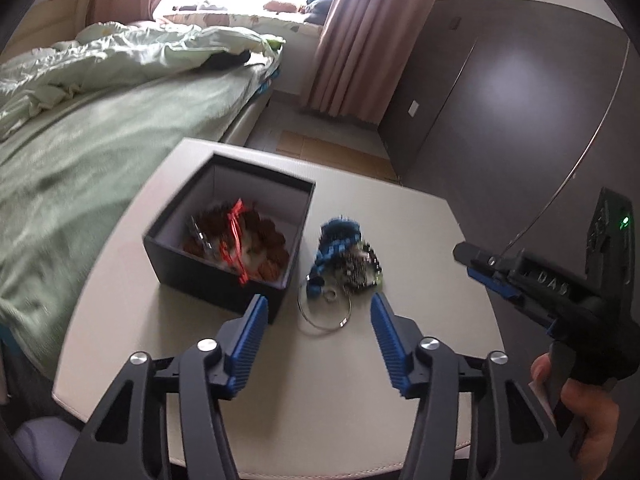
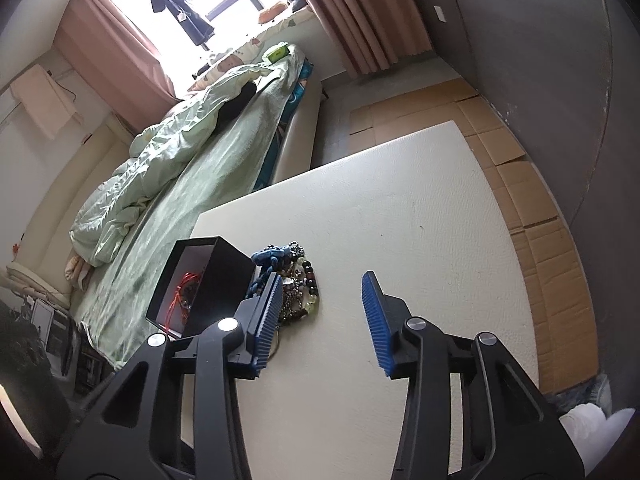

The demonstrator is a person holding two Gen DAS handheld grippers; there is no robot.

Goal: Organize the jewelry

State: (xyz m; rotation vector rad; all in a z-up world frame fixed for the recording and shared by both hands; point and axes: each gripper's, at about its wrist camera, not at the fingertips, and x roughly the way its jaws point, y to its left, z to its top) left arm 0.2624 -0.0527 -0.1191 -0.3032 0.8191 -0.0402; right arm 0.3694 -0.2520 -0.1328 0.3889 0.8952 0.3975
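Observation:
An open black box (image 1: 230, 236) stands on the white table (image 1: 320, 380) and holds brown beads with a red cord (image 1: 236, 236). To its right lies a pile of jewelry (image 1: 344, 258): a blue beaded piece, dark and green beads, and a thin metal ring (image 1: 325, 312). My left gripper (image 1: 316, 306) is open and empty, above the table just in front of the ring. My right gripper (image 2: 322, 286) is open and empty, to the right of the pile (image 2: 292, 280) and box (image 2: 200, 284). The right gripper also shows in the left wrist view (image 1: 480, 266).
A bed with a green quilt (image 1: 80, 112) runs along the table's left side. Pink curtains (image 1: 360, 40) and a window lie beyond. A dark wardrobe (image 1: 500, 100) stands to the right. Cardboard sheets (image 2: 520, 184) cover the floor past the table's far edge.

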